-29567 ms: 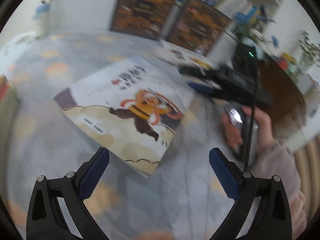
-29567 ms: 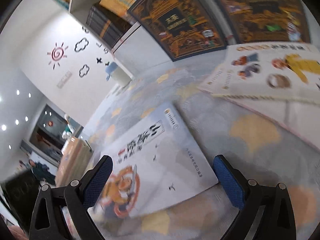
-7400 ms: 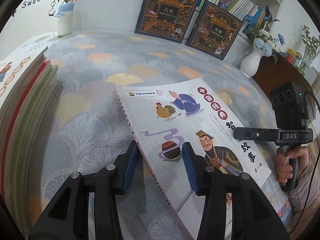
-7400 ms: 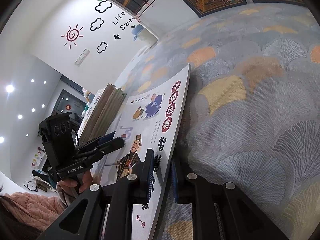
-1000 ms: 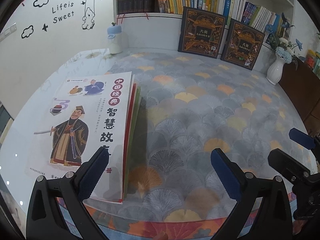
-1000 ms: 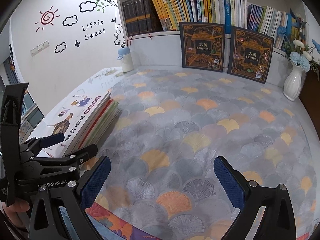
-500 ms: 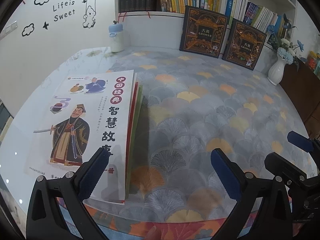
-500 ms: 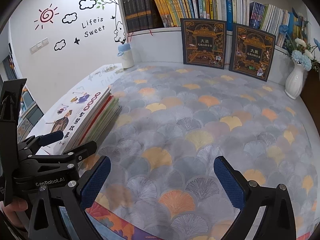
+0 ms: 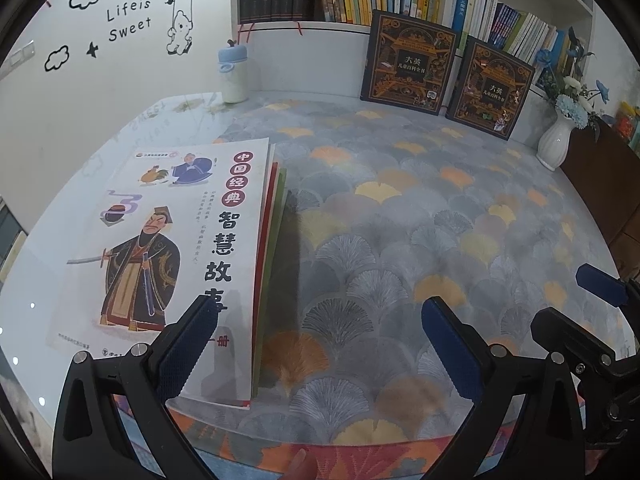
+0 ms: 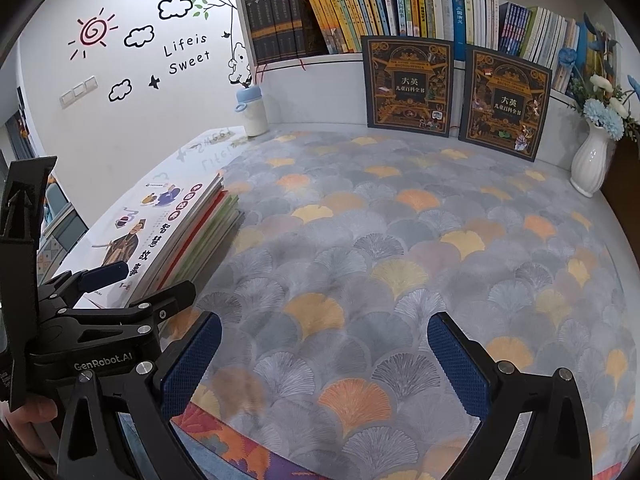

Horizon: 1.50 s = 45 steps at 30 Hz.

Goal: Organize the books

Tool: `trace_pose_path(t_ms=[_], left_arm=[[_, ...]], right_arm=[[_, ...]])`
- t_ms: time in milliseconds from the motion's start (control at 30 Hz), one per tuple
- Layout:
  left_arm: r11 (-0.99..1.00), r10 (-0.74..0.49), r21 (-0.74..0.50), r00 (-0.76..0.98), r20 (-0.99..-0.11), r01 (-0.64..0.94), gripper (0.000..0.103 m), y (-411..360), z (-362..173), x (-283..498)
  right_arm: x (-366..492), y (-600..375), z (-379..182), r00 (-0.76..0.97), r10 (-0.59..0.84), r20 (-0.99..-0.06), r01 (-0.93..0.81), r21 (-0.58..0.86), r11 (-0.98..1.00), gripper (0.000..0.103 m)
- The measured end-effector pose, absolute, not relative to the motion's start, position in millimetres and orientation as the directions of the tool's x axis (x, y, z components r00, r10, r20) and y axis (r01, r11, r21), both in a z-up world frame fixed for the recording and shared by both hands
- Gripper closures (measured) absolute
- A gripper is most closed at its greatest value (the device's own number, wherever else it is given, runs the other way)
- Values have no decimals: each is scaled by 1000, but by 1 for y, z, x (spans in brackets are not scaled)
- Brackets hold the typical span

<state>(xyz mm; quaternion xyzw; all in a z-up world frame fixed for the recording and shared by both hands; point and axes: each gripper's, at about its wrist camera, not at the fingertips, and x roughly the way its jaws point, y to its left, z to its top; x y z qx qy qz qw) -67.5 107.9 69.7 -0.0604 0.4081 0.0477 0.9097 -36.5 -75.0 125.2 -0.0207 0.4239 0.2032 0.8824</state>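
On wall (image 10: 120, 128): "Lifeis Sweet" (image 10: 188, 56)

Even, moderately bright indoor light; both views sharp, with heavy fisheye bending and black vignette at the corners. The book stack (image 9: 172, 248) casts a dark shadow rightward; small glare spots mark the desk's (image 9: 52, 264) glossy left edge.

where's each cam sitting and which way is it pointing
Left wrist: on the left gripper, facing the shelf across the patterned mat, book stack below left; own open fingers and the right gripper's fingers at far right show.
Right wrist: on the right gripper, same heading; left gripper and a hand show.
Shared: stack, mat, two dark books, bottle, vase.
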Motion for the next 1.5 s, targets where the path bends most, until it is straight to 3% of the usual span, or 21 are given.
trace_pose_path(t_ms=[1500], left_arm=[[995,50,-22,656,-753,-101,1,96,66,-61]], right_arm=[[-32,-79,117,528,361,-769,-362,180,915,0]])
